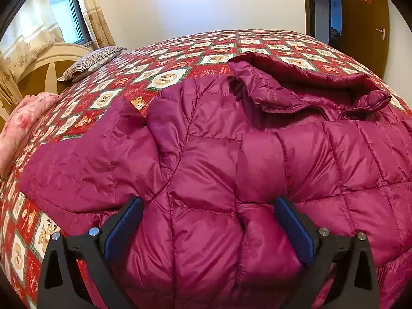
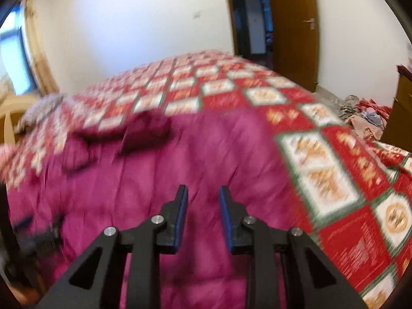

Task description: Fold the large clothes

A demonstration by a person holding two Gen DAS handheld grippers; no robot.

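The left hand-held gripper [image 1: 208, 221] gapes wide over the magenta down jacket [image 1: 231, 167]; the right hand-held gripper [image 2: 203, 216] hovers slightly parted, empty. The jacket lies spread on the bed [image 1: 180, 59]. Slick, puffy fabric could slip a shallow pinch.

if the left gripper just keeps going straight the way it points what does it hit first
Most likely the magenta puffer jacket. The left gripper has its jaws wide open with quilted fabric bulging between them, so it would press into the jacket almost at once. The hood and bedspread lie farther on; exact depth is unclear.
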